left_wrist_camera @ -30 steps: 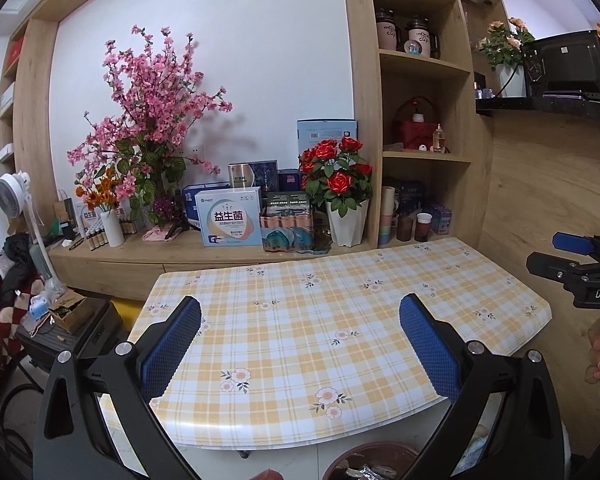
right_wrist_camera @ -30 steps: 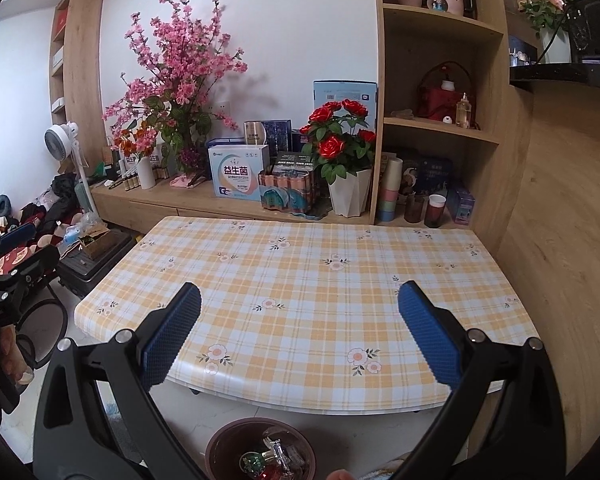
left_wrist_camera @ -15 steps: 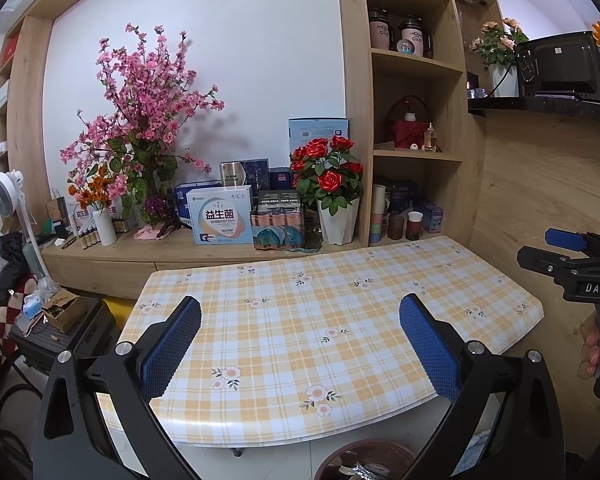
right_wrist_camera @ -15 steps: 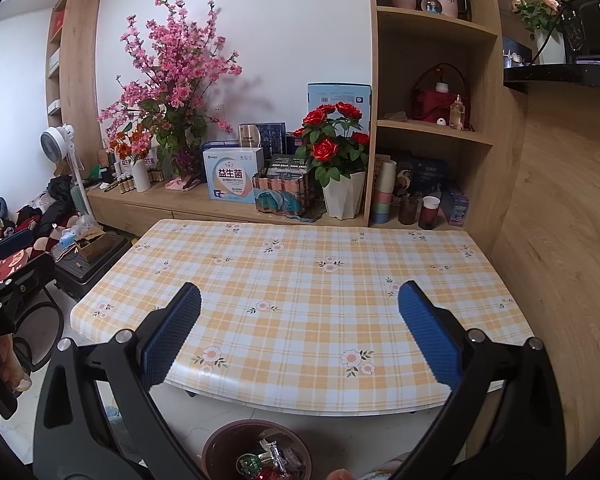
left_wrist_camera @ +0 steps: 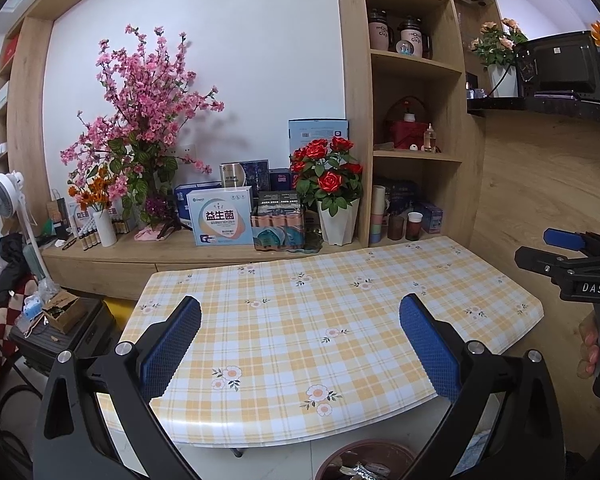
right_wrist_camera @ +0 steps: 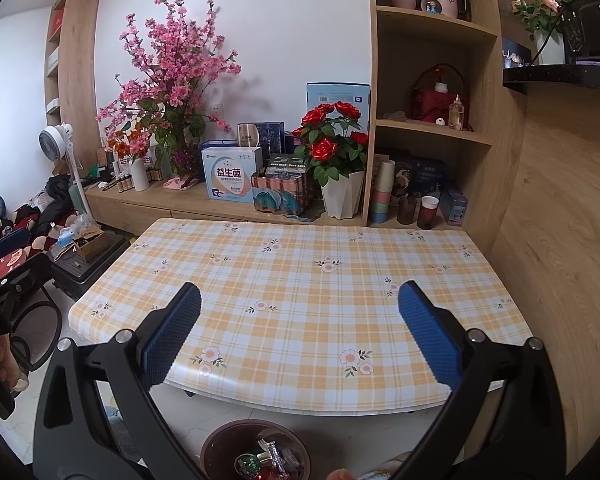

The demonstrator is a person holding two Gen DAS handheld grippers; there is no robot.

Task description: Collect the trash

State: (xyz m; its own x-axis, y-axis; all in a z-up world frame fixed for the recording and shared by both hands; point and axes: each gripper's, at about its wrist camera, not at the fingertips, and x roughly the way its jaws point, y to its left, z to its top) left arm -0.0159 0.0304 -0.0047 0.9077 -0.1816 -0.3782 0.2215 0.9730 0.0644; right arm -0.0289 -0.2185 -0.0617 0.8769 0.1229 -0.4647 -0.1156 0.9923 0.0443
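A brown round trash bin (right_wrist_camera: 256, 454) stands on the floor under the table's near edge, with crumpled wrappers (right_wrist_camera: 270, 462) inside; its rim also shows in the left wrist view (left_wrist_camera: 364, 460). My left gripper (left_wrist_camera: 300, 344) is open and empty, held above the near edge of the checked table (left_wrist_camera: 300, 300). My right gripper (right_wrist_camera: 300, 340) is open and empty, above the same table (right_wrist_camera: 300, 280) and the bin. No trash shows on the tabletop. The right gripper also shows at the right edge of the left wrist view (left_wrist_camera: 568, 264).
A low wooden shelf behind the table holds pink blossoms (left_wrist_camera: 148, 120), boxes (left_wrist_camera: 220, 220) and a potted rose (left_wrist_camera: 332, 200). A wooden wall (left_wrist_camera: 540, 200) borders the table's right side. A black case with a carton (right_wrist_camera: 88, 256) and a fan (right_wrist_camera: 56, 144) stand at left.
Both grippers have drawn back and risen slightly, so the table looks a little farther away. Both stay open and empty.
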